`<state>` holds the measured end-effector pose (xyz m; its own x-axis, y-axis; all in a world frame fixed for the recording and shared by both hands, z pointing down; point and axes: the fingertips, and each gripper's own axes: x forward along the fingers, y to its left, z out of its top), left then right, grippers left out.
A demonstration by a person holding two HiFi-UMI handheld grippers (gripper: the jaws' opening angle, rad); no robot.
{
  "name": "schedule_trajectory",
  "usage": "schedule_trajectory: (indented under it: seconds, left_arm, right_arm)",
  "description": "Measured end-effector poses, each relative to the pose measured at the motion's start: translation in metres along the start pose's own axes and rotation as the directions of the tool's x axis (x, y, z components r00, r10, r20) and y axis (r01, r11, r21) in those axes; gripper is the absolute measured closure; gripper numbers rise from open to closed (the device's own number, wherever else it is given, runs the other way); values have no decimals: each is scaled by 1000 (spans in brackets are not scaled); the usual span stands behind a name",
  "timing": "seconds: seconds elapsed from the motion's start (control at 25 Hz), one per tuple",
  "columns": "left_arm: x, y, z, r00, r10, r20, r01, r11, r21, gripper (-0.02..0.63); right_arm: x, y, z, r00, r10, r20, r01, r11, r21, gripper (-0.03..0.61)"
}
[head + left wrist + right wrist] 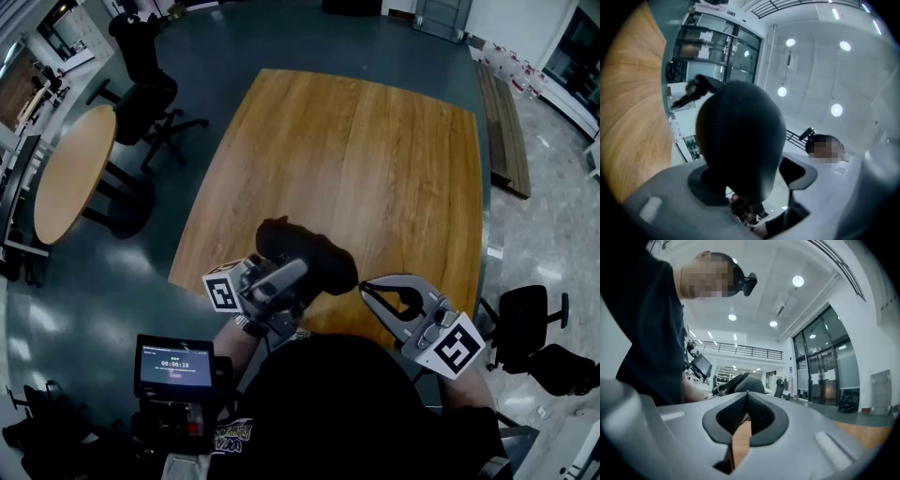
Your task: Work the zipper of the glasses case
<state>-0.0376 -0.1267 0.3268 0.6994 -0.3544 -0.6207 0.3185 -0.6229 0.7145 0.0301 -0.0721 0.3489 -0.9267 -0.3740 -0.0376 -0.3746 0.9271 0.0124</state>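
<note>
The black glasses case is up off the wooden table, near its front edge. My left gripper is shut on it. In the left gripper view the case fills the space between the two pads, and a dark zipper pull sticks out at its upper left. My right gripper hovers just right of the case, shut, with nothing between its pads. In the right gripper view its jaws meet at the tip, and the case shows a short way beyond them.
A round table and a black office chair stand at the left. Another chair is at the right, and a bench lies past the table's far right side. A small screen sits by my left forearm.
</note>
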Motion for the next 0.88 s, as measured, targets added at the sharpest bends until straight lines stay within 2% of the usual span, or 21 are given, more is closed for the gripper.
schedule_trajectory:
  seconds: [0.04, 0.2, 0.32, 0.4, 0.52, 0.6, 0.64, 0.68, 0.72, 0.76, 0.84, 0.88]
  left_arm:
    - [3, -6, -5, 999, -35, -23, 35, 999, -7, 285]
    - [12, -26, -9, 987, -148, -61, 146, 989, -21, 262]
    - [18, -41, -17, 967, -231, -107, 227, 973, -43, 213]
    - [20, -45, -19, 959, -264, -104, 258, 964, -62, 199]
    - [25, -44, -20, 958, -279, -64, 274, 958, -81, 179]
    - [27, -39, -19, 955, -298, 6, 295, 944, -148, 179]
    - [28, -35, -17, 953, -299, 49, 303, 934, -190, 180]
    - [27, -31, -15, 953, -292, 85, 304, 927, -220, 193]
    - [27, -27, -11, 955, -274, 113, 294, 928, -231, 279]
    - [26, -25, -7, 960, -247, 133, 272, 936, -223, 307]
    - [25, -19, 3, 974, -161, 158, 187, 968, -167, 321]
    - [23, -13, 8, 979, -98, 176, 121, 984, -129, 324]
  right_arm:
    - [0, 3, 6, 999, 40, 18, -40, 999, 24, 571]
    - [-3, 13, 19, 985, 168, 40, -171, 980, 105, 569]
    - [-8, 19, 34, 963, 256, 90, -268, 947, 176, 569]
    - [-10, 27, 41, 935, 324, 142, -351, 905, 242, 571]
    - [-10, 40, 48, 884, 400, 244, -464, 816, 344, 571]
    - [-13, 43, 53, 855, 420, 303, -513, 771, 378, 571]
    - [-14, 43, 54, 848, 427, 314, -525, 761, 380, 569]
    - [-15, 43, 55, 847, 431, 312, -526, 764, 374, 569]
    - [-15, 40, 54, 854, 424, 301, -514, 778, 361, 569]
    - [-15, 35, 52, 869, 404, 285, -487, 804, 343, 569]
    - [-12, 19, 49, 918, 314, 243, -380, 874, 303, 569]
    - [-11, 7, 46, 947, 241, 210, -293, 919, 265, 571]
